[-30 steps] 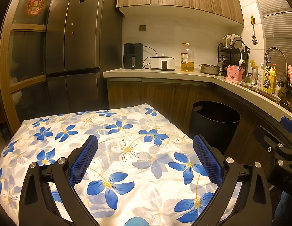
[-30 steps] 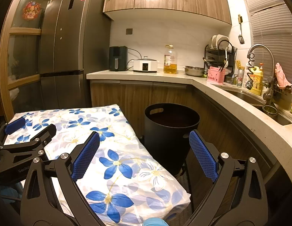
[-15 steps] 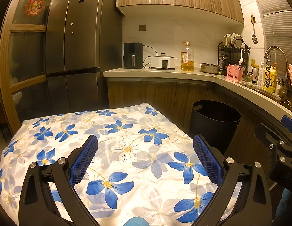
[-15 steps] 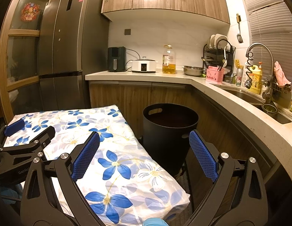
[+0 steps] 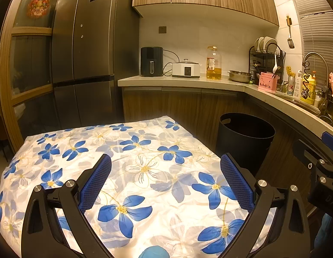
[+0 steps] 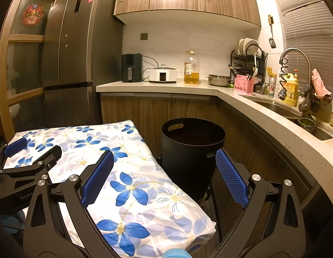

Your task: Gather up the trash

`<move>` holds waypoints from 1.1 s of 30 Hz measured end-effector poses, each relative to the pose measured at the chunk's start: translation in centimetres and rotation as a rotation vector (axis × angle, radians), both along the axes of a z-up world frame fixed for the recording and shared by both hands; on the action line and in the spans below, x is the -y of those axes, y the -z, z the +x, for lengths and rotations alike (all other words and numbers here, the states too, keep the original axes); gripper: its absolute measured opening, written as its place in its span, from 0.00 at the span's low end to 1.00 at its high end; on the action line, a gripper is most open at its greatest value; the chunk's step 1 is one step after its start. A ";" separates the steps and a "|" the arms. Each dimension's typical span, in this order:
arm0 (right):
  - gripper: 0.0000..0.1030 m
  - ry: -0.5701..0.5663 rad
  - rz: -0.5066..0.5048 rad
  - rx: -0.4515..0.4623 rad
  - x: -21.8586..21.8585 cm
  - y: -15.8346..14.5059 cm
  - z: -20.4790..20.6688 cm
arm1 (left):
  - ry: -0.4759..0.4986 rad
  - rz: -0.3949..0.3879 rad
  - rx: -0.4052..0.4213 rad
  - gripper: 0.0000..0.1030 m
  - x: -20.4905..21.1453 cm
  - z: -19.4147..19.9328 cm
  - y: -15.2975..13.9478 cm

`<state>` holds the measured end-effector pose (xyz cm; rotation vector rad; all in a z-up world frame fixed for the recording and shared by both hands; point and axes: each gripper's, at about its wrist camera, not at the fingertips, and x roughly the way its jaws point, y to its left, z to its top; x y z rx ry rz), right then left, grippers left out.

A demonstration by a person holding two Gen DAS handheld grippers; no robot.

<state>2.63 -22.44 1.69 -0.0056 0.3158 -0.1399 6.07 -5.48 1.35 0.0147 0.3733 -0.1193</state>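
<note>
A round black trash bin [image 6: 192, 150] with cut-out handles is standing upright and open-topped on the floor, just beside the cloth-covered bench [image 6: 132, 185], below the kitchen counter.

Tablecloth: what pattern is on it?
The tablecloth is white with blue flowers, clearest in the left wrist view.

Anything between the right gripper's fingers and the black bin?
No object: in the right wrist view the right gripper is open, and only the flowered tablecloth's edge and floor lie before the black bin.
</note>
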 end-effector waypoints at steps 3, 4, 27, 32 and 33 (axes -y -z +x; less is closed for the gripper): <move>0.92 0.003 0.000 0.000 0.0 0.0 0.0 | -0.007 -0.008 -0.018 0.94 0.1 0.2 0.1; 0.92 0.003 0.001 0.000 0.1 0.0 0.0 | -0.006 -0.010 -0.019 0.94 0.0 0.2 0.2; 0.92 0.022 0.007 0.007 0.2 0.1 -0.1 | -0.038 0.051 -0.028 0.86 0.7 0.3 0.3; 0.92 0.021 0.008 0.009 0.2 0.1 -0.1 | -0.046 0.059 -0.028 0.86 0.8 0.3 0.3; 0.92 0.022 0.008 0.008 0.2 0.1 -0.1 | -0.047 0.062 -0.027 0.86 0.8 0.2 0.2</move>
